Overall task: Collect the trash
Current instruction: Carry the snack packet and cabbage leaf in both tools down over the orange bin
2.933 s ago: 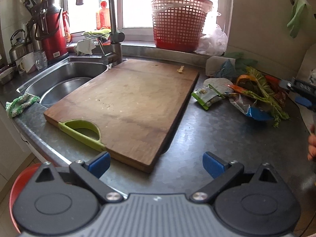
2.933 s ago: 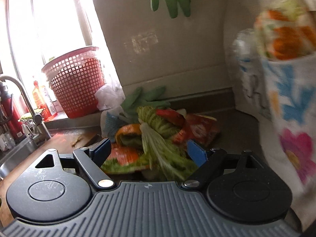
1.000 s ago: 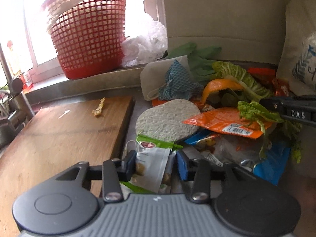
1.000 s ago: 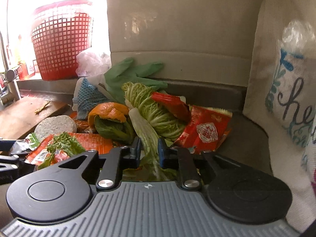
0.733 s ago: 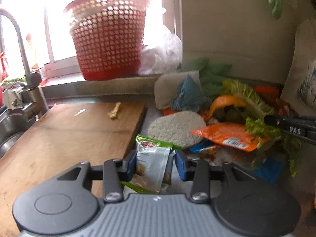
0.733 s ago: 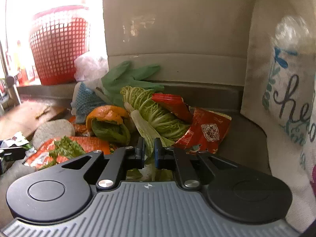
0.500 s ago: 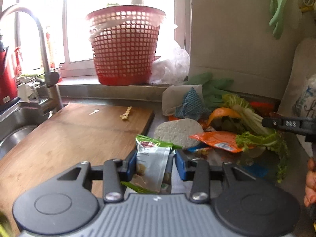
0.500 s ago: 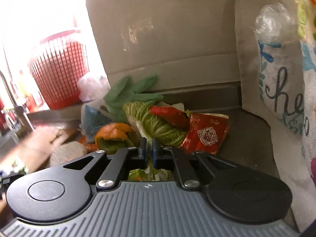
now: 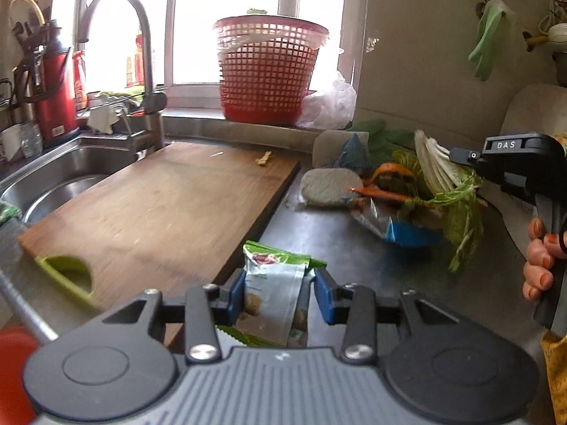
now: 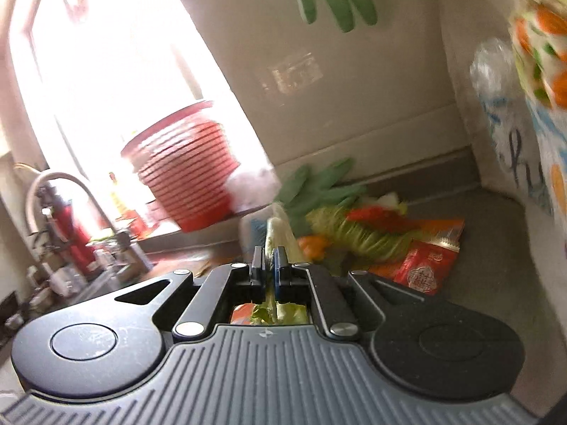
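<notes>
The left claw (image 9: 280, 295), at the bottom centre of its own view, is clenched on a green and silver snack pouch (image 9: 274, 290), whose top sticks up between the blue pads. Behind it, a wooden board (image 9: 166, 205) fills the middle left of the frame, lying on the steel worktop (image 9: 340, 248) beside the sink (image 9: 60, 180) at the left edge. A red basket (image 9: 267, 71) stands on the sill at upper centre.

The right claw (image 10: 270, 271), at the centre of its own view, is clenched on a pale cabbage leaf (image 10: 278, 237); the leaf's stem rises above the pads and its frilly end hangs below them. In the left view that same claw (image 9: 460, 156) enters from the right edge, held by a hand (image 9: 540, 258), with the leaf (image 9: 450, 184) drooping from it above the heap.

The rest of the trash heap (image 9: 386, 191) lies on the worktop at the middle right of the left view: a round grey pad, orange peel, more cabbage and a blue-edged wrapper. In the right view a red packet (image 10: 425, 262) lies at the heap's right end, near the corner of the wall.
</notes>
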Action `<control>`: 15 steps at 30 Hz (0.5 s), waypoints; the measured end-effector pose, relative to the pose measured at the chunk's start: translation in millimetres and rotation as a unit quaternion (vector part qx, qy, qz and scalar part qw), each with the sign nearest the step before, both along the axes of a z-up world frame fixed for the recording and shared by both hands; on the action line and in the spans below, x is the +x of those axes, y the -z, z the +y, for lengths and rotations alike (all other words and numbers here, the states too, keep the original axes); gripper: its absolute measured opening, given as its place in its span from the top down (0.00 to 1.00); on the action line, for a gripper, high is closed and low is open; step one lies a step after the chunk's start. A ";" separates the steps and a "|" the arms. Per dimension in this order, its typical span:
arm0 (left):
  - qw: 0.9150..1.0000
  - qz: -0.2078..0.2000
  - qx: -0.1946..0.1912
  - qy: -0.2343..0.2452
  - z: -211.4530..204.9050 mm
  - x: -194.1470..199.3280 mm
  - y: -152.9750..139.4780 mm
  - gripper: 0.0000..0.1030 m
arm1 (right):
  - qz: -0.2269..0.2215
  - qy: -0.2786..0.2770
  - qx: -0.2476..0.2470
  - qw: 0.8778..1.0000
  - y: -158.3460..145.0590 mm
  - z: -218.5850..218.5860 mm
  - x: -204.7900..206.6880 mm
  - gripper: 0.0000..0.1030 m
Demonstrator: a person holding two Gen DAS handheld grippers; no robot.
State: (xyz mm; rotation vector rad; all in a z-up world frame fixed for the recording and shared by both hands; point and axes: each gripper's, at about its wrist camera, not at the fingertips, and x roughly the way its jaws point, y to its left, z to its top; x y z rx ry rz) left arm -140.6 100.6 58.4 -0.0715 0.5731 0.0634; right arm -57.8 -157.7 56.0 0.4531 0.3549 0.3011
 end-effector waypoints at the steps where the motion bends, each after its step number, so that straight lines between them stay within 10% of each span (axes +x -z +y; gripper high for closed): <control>1: 1.000 0.000 0.002 -0.003 1.7 -5.7 0.9 0.61 | 0.003 -0.004 0.005 1.000 2.0 2.4 -6.8 0.96; 15: 0.999 -0.003 -0.032 -0.019 22.0 -52.6 3.6 0.61 | 0.041 -0.041 0.007 0.998 -14.0 14.3 -67.9 0.96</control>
